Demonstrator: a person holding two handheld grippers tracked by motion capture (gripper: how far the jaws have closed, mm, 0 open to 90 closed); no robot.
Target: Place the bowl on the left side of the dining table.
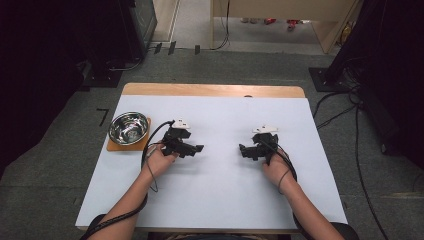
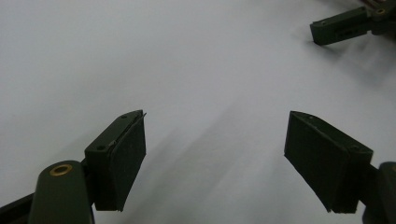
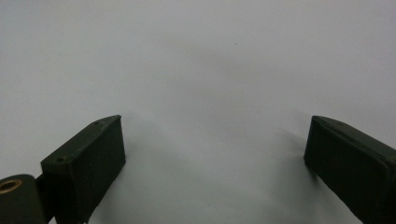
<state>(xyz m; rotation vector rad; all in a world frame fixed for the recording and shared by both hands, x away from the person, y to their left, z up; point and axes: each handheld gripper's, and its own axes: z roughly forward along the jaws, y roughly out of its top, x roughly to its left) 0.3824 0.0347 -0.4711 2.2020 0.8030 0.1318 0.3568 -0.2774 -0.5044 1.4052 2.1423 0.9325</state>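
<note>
Plainly, both hands rest on the white desk [image 1: 215, 190], each holding a black gripper, and the two tools point toward each other across the bare middle of the surface. On the left gripper [image 2: 215, 154] the fingers [image 2: 122, 156] stand well apart with nothing between them, just white sheet beneath; no earlier picture is at hand, so only that wide stance can be told. Its own view also catches one finger of the other tool at the top right corner. On the right gripper [image 3: 215, 158] the fingers [image 3: 88, 165] are likewise spread wide over empty white desk, gripping nothing. Seen from above, the left gripper lies near a steel bowl [image 1: 128, 127] (shiny, and seemingly empty) that sits on a small wooden board [image 1: 112, 146] at the desk's left edge, just beside the gripper's trailing cable but not touched by the fingers.
</note>
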